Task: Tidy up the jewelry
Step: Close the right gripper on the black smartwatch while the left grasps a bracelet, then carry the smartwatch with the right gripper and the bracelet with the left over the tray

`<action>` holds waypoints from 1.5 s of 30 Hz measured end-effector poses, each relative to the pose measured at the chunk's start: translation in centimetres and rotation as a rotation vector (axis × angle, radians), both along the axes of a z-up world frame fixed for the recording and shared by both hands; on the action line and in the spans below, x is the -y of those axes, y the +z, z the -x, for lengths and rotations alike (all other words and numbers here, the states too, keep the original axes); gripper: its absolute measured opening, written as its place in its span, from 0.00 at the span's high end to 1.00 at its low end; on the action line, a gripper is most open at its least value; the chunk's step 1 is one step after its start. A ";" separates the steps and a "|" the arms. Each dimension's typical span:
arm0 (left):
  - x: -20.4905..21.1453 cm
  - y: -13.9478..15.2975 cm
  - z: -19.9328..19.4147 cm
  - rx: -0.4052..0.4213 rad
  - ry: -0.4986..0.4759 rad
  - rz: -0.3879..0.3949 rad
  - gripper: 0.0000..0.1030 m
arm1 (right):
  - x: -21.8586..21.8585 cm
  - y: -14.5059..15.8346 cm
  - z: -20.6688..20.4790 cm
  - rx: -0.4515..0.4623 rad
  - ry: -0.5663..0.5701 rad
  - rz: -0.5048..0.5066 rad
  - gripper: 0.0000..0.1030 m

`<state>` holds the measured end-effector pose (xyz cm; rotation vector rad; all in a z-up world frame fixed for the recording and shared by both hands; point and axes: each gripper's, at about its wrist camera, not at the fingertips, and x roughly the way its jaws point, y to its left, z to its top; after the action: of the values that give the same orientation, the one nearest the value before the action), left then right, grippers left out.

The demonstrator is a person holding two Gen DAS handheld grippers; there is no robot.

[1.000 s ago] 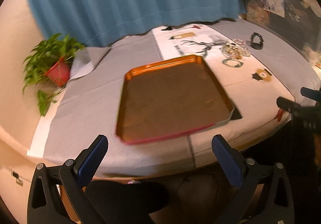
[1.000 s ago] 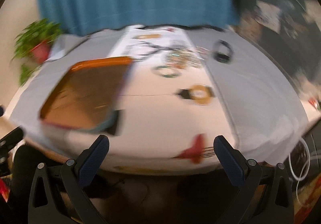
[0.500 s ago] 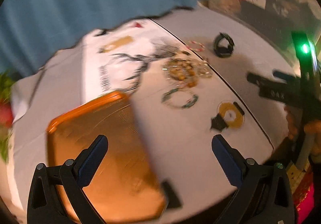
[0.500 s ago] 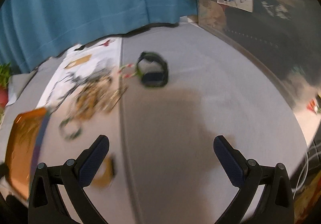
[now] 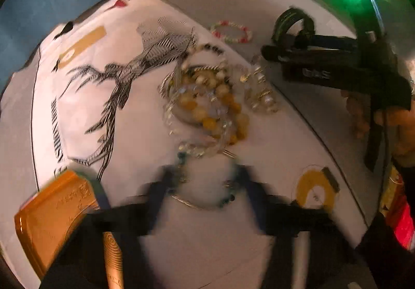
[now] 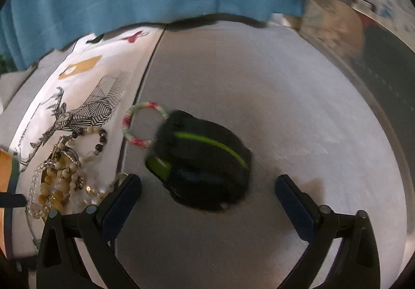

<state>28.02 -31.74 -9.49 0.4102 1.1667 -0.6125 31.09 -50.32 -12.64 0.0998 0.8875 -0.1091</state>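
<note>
Left wrist view: my left tool (image 5: 207,185), badly blurred, is closing its jaws; a green beaded bracelet (image 5: 207,201) lies between the fingers, and I cannot tell whether the pads touch it yet. Bead pile (image 5: 207,105), amber, cream and clear strands heaped together, lies just beyond that bracelet on the printed cloth (image 5: 109,86). Pink-and-white bracelet (image 5: 230,32) lies past the pile, near the cloth's far edge. Orange tray (image 5: 52,216) sits to the left of the pile, its corner showing. My right tool (image 5: 306,55) reaches in to the right of the pile, by the black watch (image 5: 293,22).

Right wrist view: my right tool (image 6: 207,193) is closing its jaws, which are apart, with the black watch (image 6: 202,159), marked by a green stripe, between and just ahead of the fingers, untouched. Pink-and-white bracelet (image 6: 137,123) touches the watch's left side on the grey desk (image 6: 285,107). Bead pile (image 6: 59,177) lies further left of the watch, on the printed cloth (image 6: 85,107).
</note>
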 end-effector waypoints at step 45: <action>-6.4 9.3 10.7 0.199 0.113 0.174 0.97 | -2.4 6.2 16.6 0.083 -0.090 -0.097 0.45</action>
<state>17.36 -25.36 -0.18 0.2490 0.9317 -0.5561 14.53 -47.87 -6.48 0.2329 0.8055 -0.1448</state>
